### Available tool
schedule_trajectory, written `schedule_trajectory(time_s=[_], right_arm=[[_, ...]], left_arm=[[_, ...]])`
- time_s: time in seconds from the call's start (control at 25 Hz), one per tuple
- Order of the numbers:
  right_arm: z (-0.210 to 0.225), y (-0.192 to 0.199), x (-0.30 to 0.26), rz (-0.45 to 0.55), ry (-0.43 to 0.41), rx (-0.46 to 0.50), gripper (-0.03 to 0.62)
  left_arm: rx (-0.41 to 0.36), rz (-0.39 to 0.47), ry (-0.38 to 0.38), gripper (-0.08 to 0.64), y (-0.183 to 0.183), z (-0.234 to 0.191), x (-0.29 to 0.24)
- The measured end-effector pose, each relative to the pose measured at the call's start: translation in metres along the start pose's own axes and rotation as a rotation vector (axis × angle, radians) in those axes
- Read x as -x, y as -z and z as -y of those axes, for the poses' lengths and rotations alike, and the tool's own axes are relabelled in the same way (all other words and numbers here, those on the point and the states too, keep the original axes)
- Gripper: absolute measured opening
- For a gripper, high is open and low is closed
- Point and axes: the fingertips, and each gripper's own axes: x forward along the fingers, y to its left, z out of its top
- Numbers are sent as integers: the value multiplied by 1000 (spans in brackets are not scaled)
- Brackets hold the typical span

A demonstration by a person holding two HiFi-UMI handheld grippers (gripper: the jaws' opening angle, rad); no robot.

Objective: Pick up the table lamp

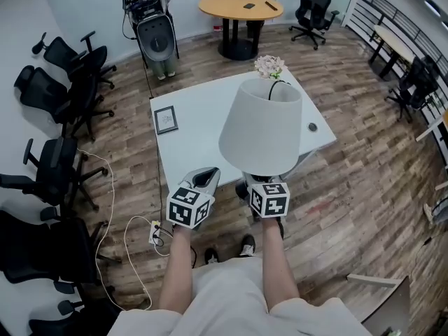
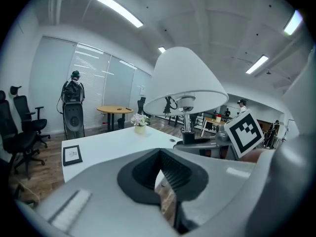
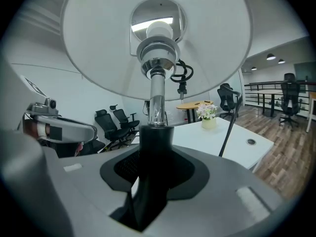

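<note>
An office: black swivel chairs (image 1: 66, 65) stand along the wall, a round wooden meeting table (image 1: 240, 6) stands beyond a white desk (image 1: 199, 124) with a cable grommet (image 1: 312, 127), and ceiling strip lights (image 2: 120, 10) run overhead.

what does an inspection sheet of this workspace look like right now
surface: white table, a few things on it
job's things: table lamp, white shade, upright, stem held by the right gripper; base not seen
clutter: picture frame and flower pot on the table
grippers: right gripper shut on the lamp's stem; left gripper shut, nothing between its jaws, beside the lamp
cables: black cord slants down beside the lamp; power strip with white cables on the floor
surroundings: office chairs, round wooden table, wood floor
</note>
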Motion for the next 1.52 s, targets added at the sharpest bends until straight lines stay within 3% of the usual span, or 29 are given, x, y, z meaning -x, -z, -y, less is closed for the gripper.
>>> schedule_trajectory(time_s=[0.28, 0.64, 1.04, 1.52], right_arm=[[12, -4, 7, -26, -23, 20, 158], [18, 2, 1, -41, -51, 4, 158], [13, -2, 3, -20, -76, 11, 158], [14, -16, 8, 24, -65, 10, 158]], left_arm=[[-10, -25, -67, 0, -3, 3, -2], [-15, -48, -89, 0, 2, -3, 2], [-47, -75, -80, 0, 5, 6, -3], [-34, -74, -38, 0, 5, 18, -4]])
